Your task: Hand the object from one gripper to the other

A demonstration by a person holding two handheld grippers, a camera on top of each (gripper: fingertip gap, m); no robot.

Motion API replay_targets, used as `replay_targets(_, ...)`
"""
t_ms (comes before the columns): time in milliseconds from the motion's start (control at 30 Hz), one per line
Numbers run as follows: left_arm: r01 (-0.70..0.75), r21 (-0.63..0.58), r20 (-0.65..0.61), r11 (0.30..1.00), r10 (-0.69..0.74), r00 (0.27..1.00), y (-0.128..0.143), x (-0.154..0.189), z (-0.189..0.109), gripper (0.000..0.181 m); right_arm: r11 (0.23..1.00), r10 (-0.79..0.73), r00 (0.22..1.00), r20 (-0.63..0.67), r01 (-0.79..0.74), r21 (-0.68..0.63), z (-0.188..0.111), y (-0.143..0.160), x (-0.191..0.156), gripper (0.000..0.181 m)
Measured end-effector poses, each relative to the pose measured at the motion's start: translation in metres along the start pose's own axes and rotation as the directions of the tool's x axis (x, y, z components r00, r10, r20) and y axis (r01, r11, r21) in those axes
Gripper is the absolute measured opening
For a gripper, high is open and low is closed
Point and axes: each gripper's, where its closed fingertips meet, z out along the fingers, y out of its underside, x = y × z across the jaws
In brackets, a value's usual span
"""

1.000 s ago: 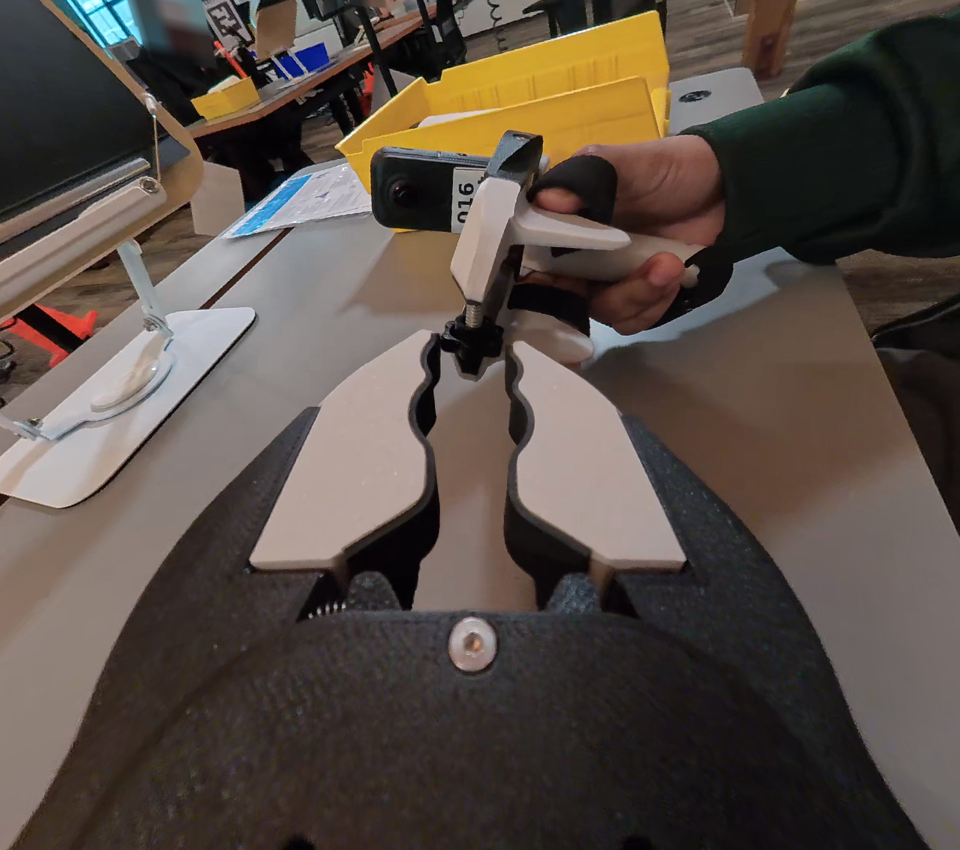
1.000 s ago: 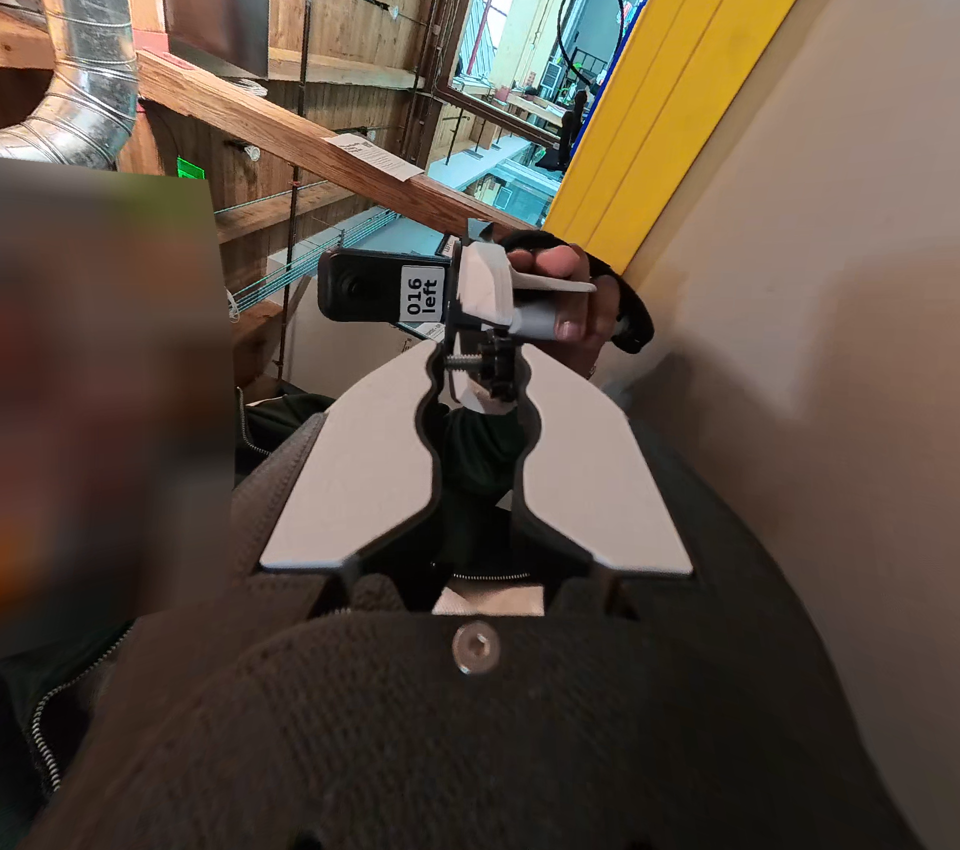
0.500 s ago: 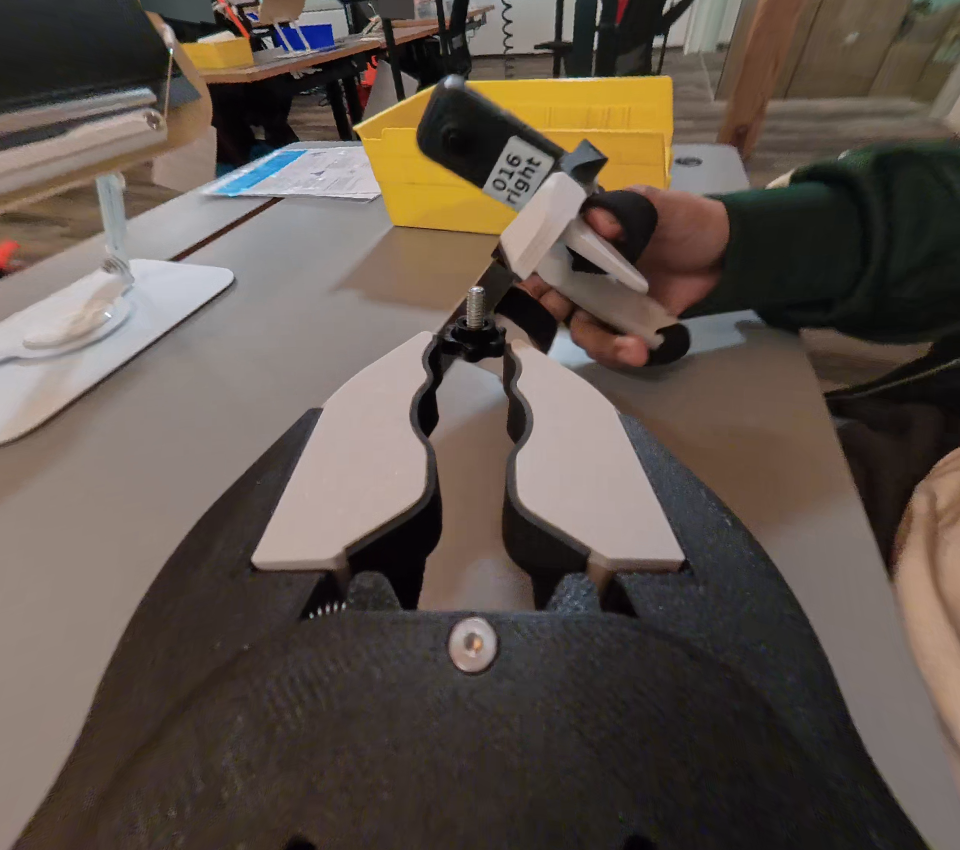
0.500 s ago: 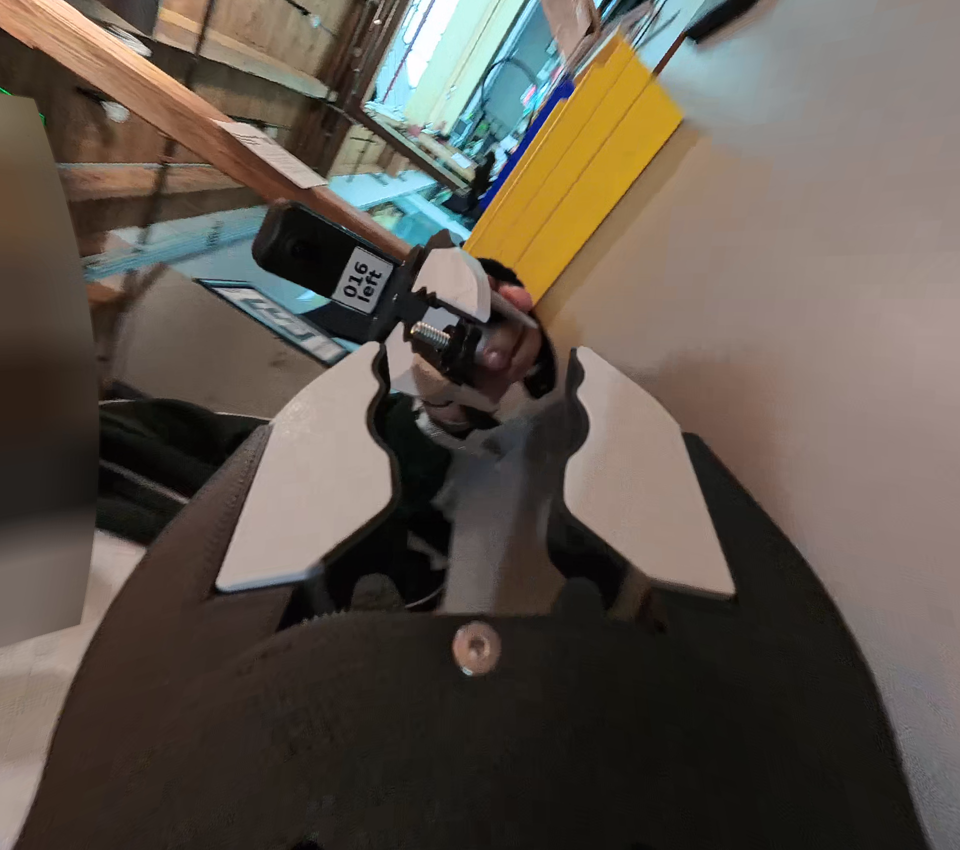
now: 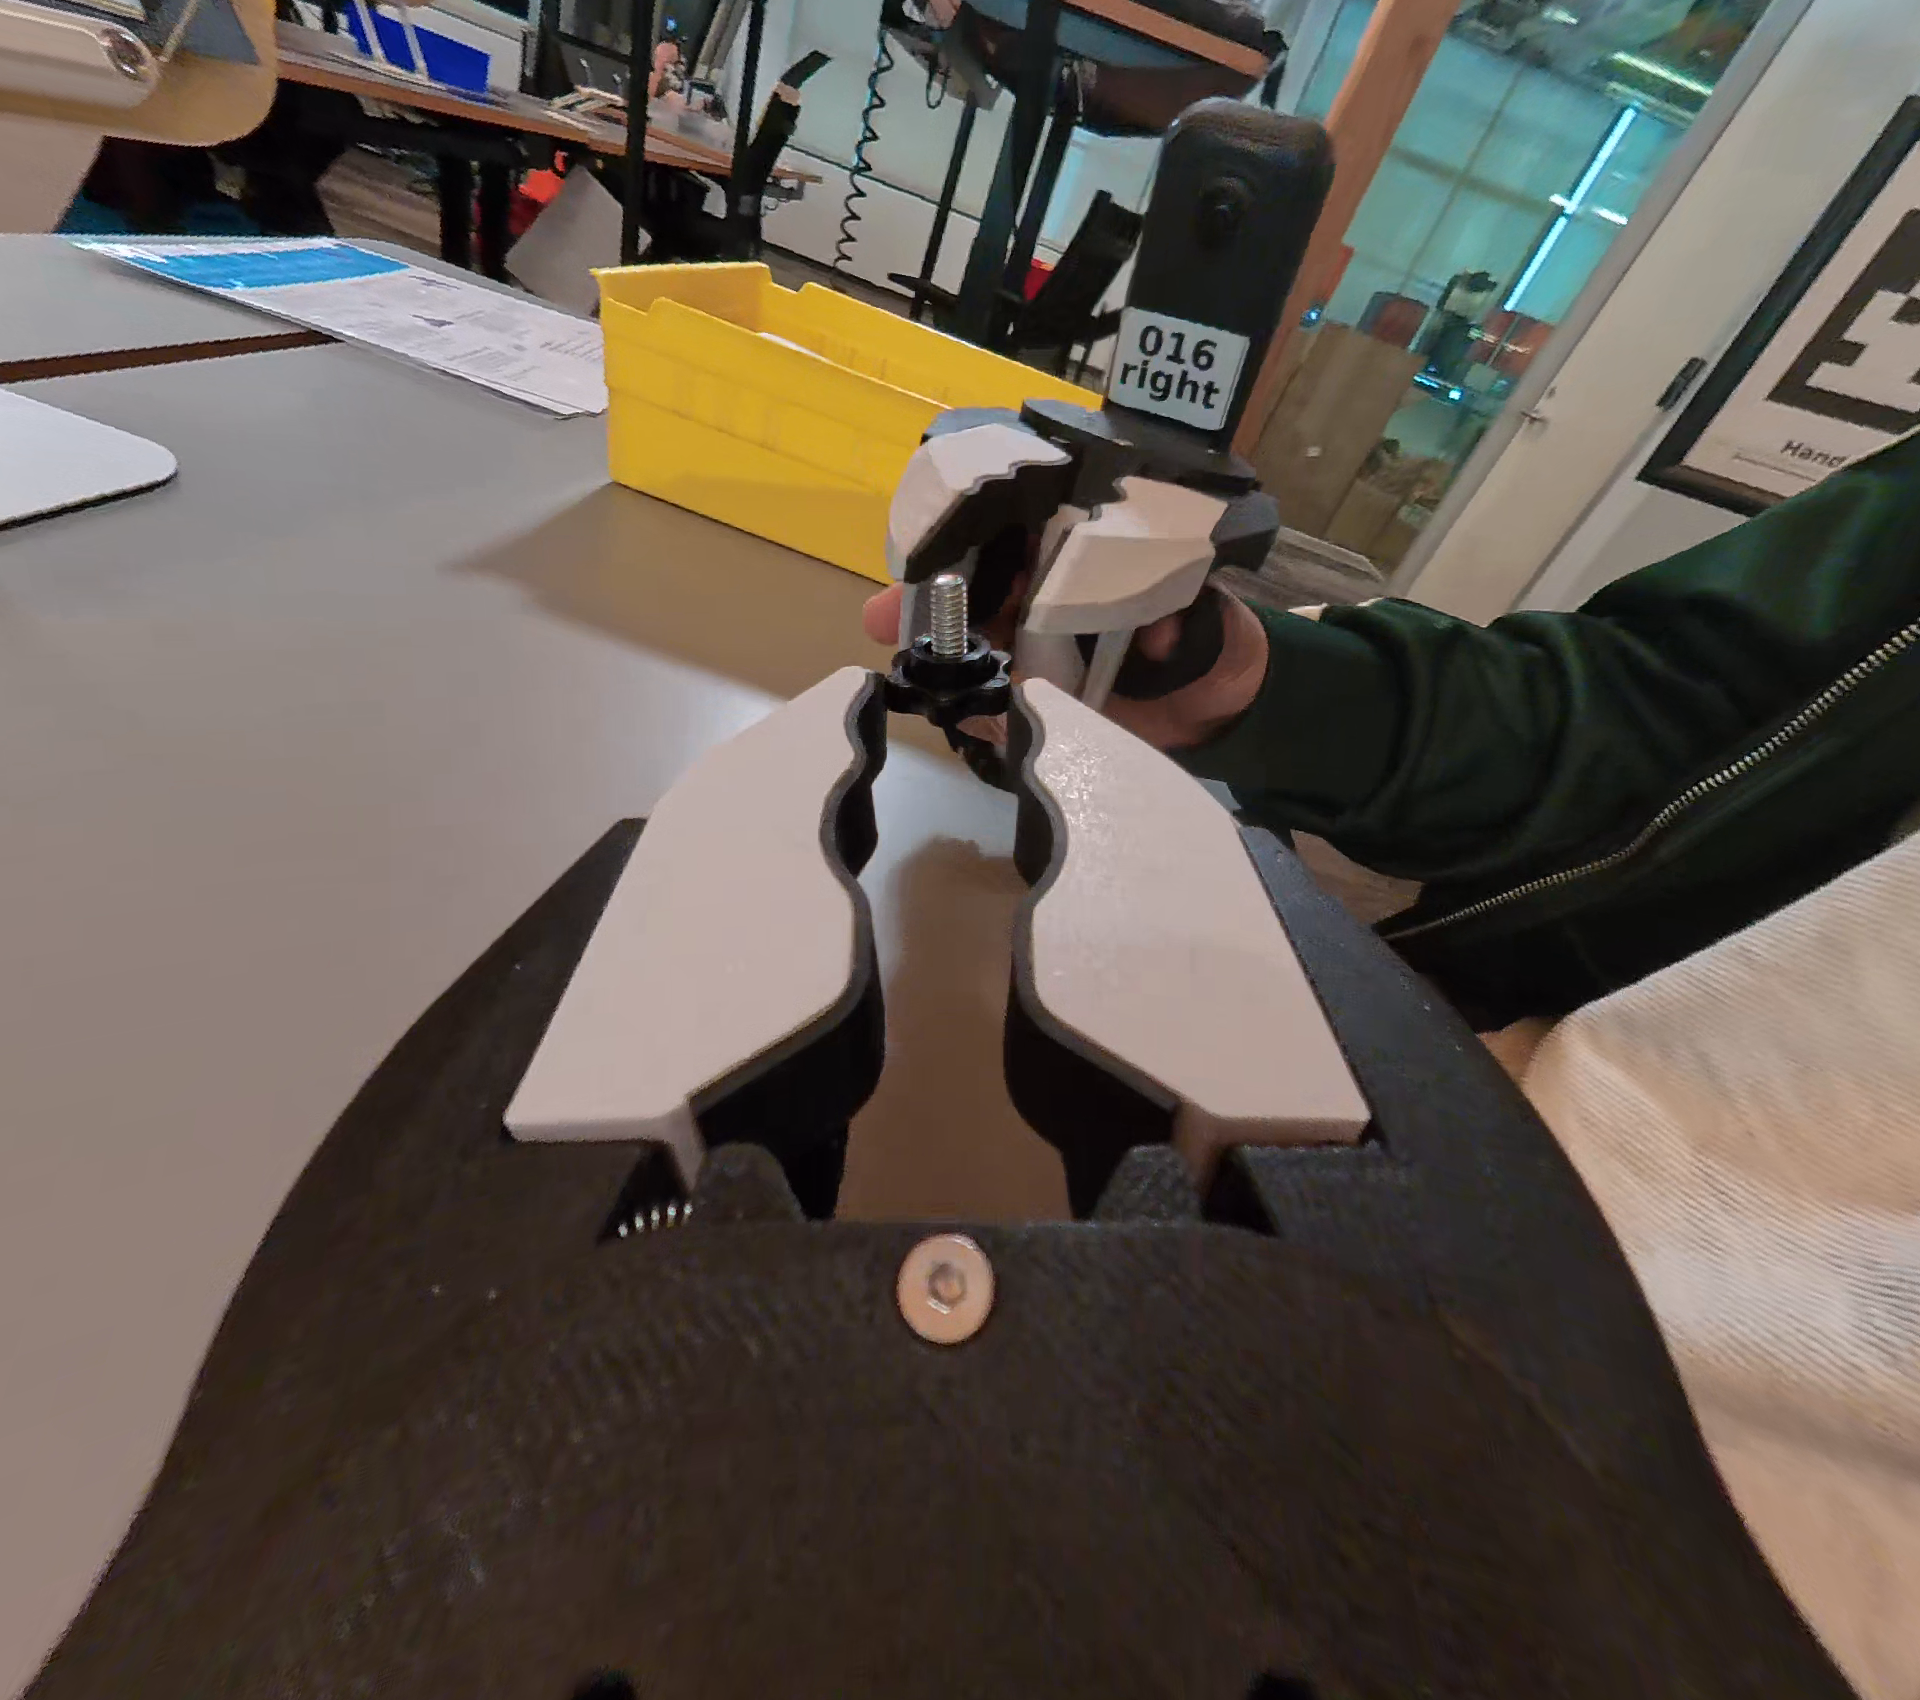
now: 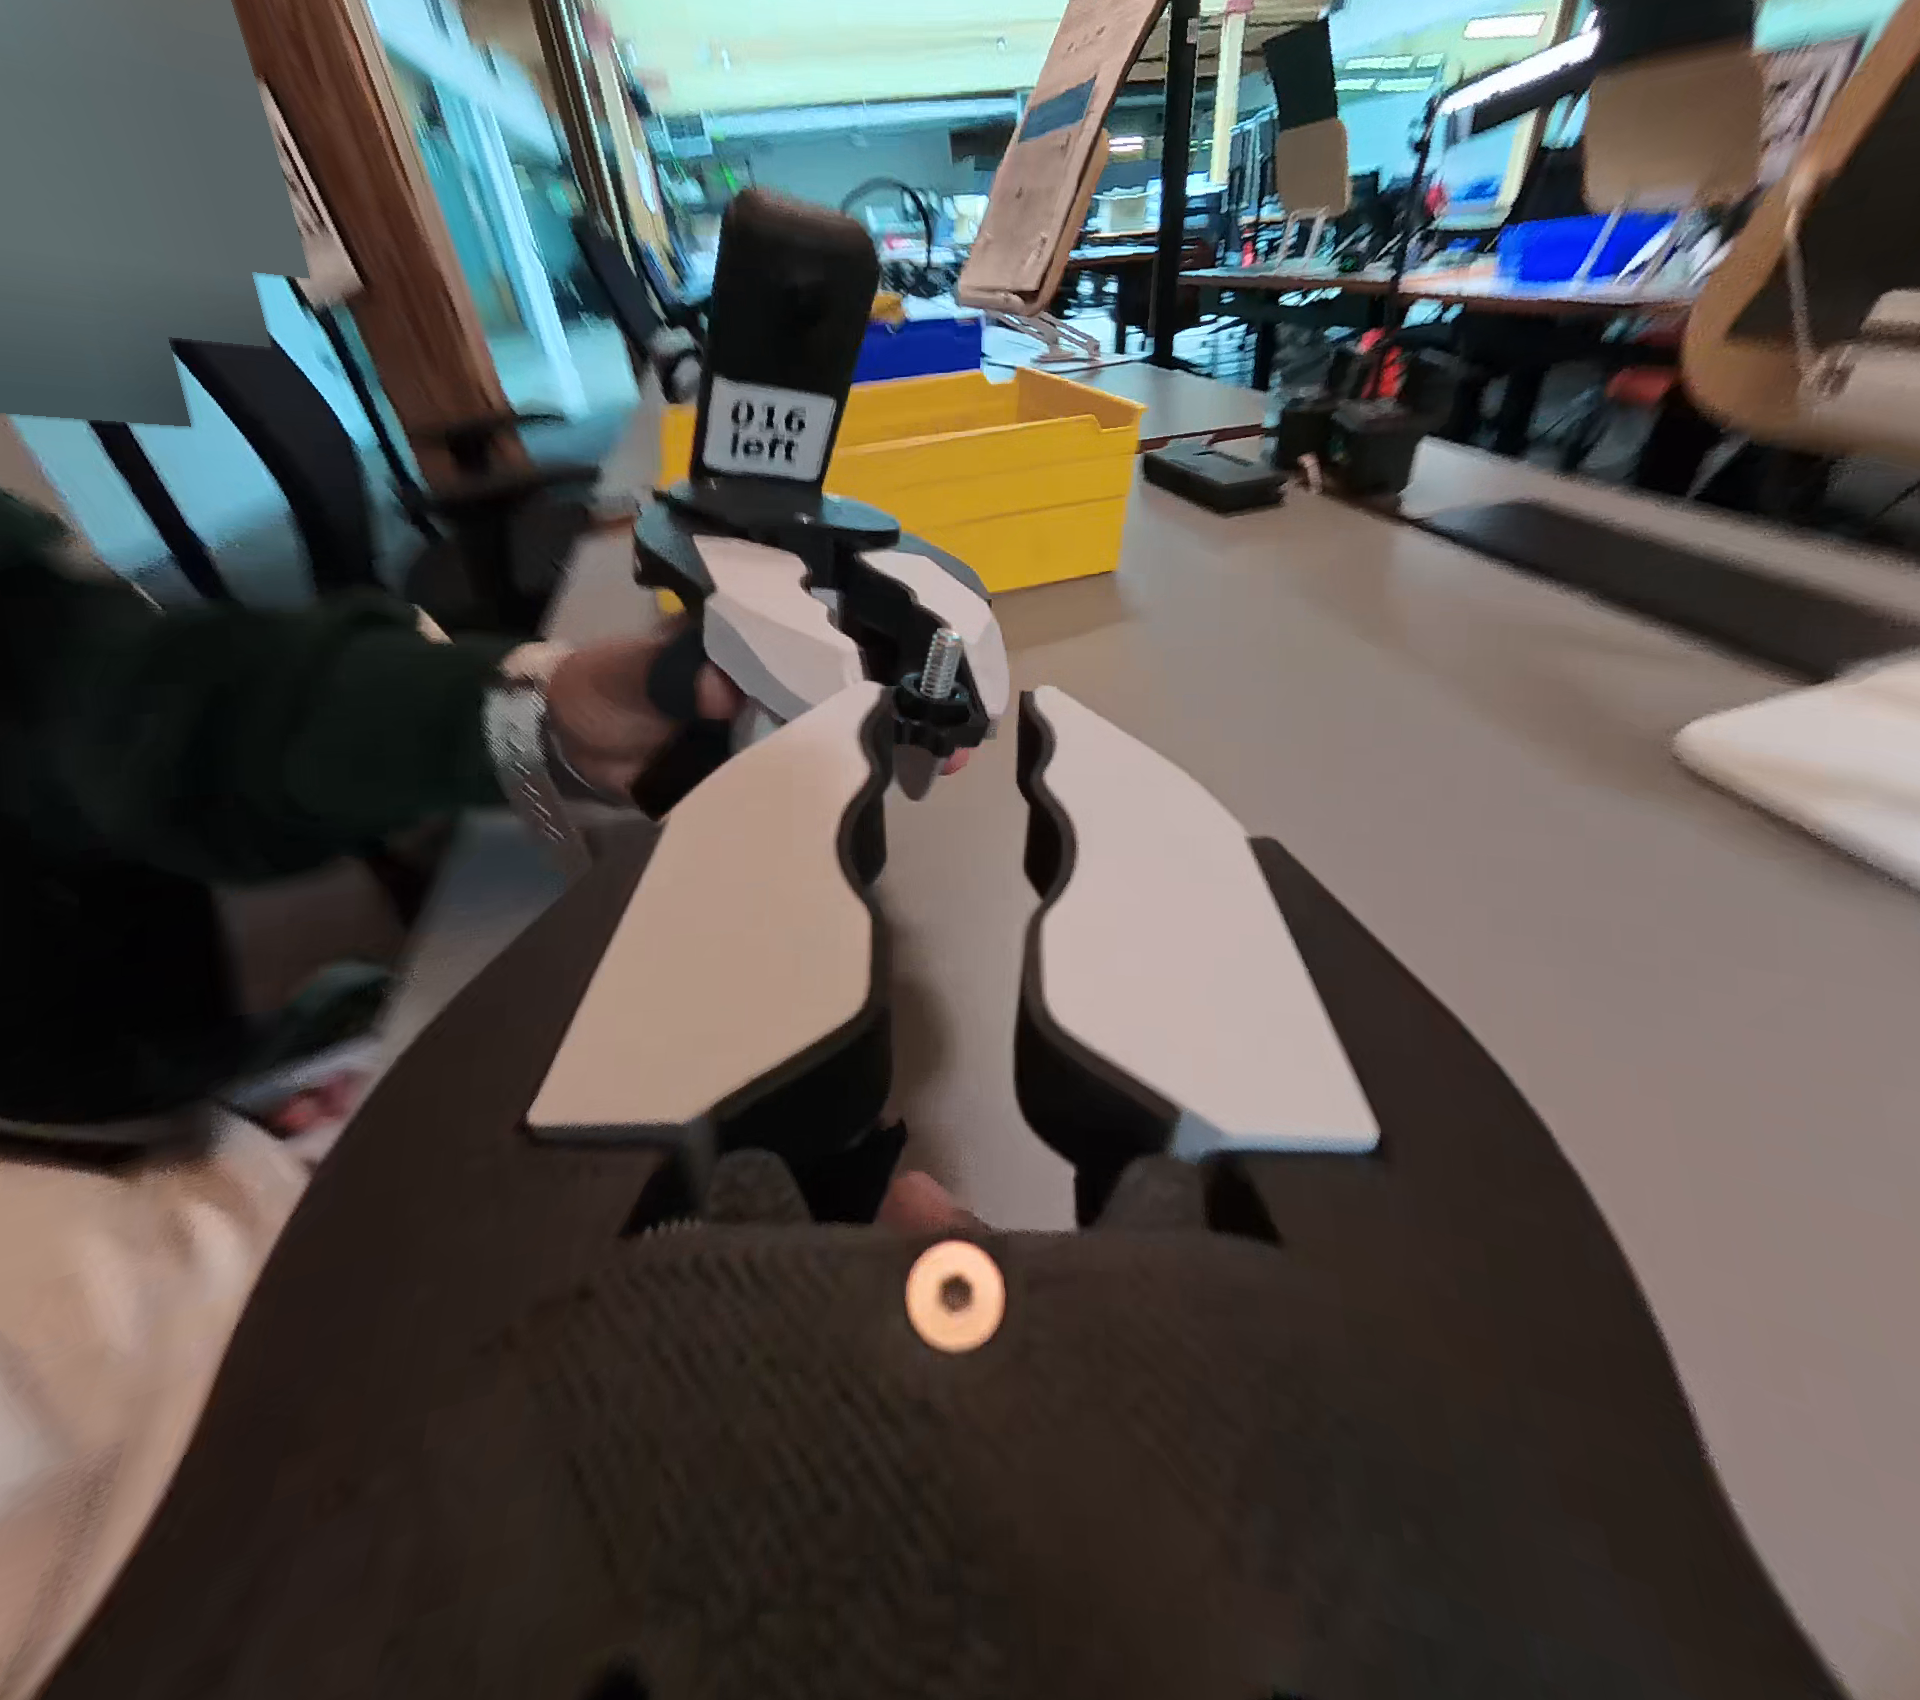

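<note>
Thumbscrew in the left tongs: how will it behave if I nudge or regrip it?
The thumbscrew looks rigid, a metal stud in a hard black knob, so it shouldn't flex. It is small and probably light. The left tongs pinch only the lobed knob at their tips, so a sideways nudge could pivot or drop it.

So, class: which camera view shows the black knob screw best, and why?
The left wrist view: the knob screw sits sharp between the left gripper fingertips, thread up. The right wrist view shows the same screw smaller and motion-blurred, beside the open right gripper.
</note>
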Motion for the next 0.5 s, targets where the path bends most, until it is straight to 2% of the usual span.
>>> replay_targets(100,-0.010,-0.017,-0.025,1.000,0.010,1.000,0.003,0.005,0.003,0.022,0.996,-0.086,0.996,0.016,0.086,-0.004,0.003,0.001,-0.007,0.016)
replay_targets(500,-0.062,-0.021,-0.052,0.998,0.061,0.997,0.004,0.012,0.006,0.022,0.998,-0.059,0.996,0.070,0.059,-0.001,0.005,0.002,-0.016,0.011)
